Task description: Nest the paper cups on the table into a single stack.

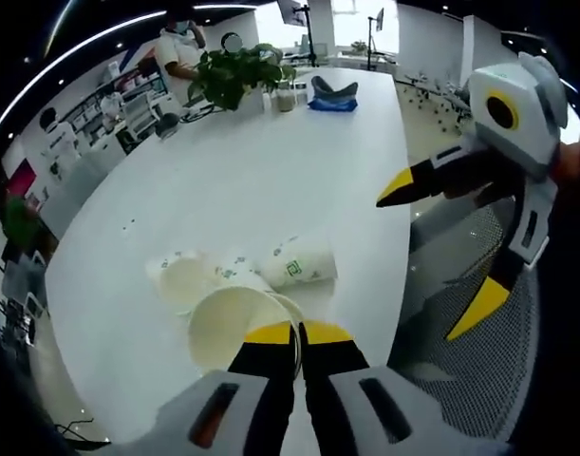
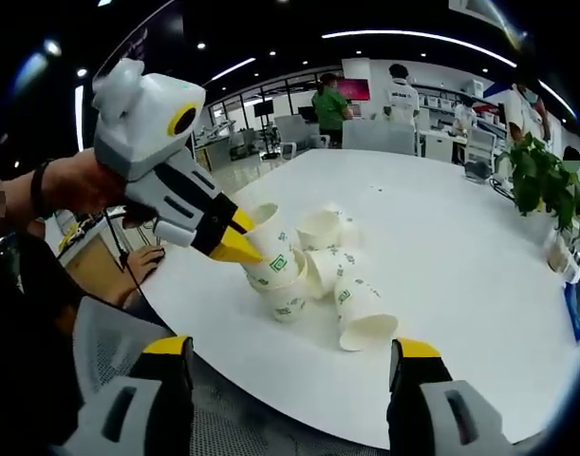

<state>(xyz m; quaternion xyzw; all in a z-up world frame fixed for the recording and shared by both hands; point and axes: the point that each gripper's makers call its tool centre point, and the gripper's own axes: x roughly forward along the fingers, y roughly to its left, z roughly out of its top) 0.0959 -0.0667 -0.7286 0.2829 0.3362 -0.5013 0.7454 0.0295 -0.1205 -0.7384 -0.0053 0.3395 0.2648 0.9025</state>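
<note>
My left gripper (image 1: 299, 334) is shut on the rim of a white paper cup (image 1: 234, 325) with green print, held at the near edge of the white table (image 1: 252, 161). A second rim shows just inside that cup. In the right gripper view the left gripper (image 2: 236, 239) holds this cup (image 2: 273, 255) tilted, low over the table beside the other cups. Loose cups lie on their sides close by: one (image 1: 304, 261) to the right, one (image 1: 180, 277) to the left, and a cluster (image 2: 320, 228), (image 2: 365, 321). My right gripper (image 2: 291, 349) is open and empty, off the table edge (image 1: 438, 245).
A potted plant (image 1: 237, 71) and a blue object (image 1: 332, 95) stand at the table's far end. A mesh chair seat (image 1: 470, 361) is beside the near edge. People stand in the background (image 2: 329, 104). A hand (image 2: 81, 185) holds the left gripper.
</note>
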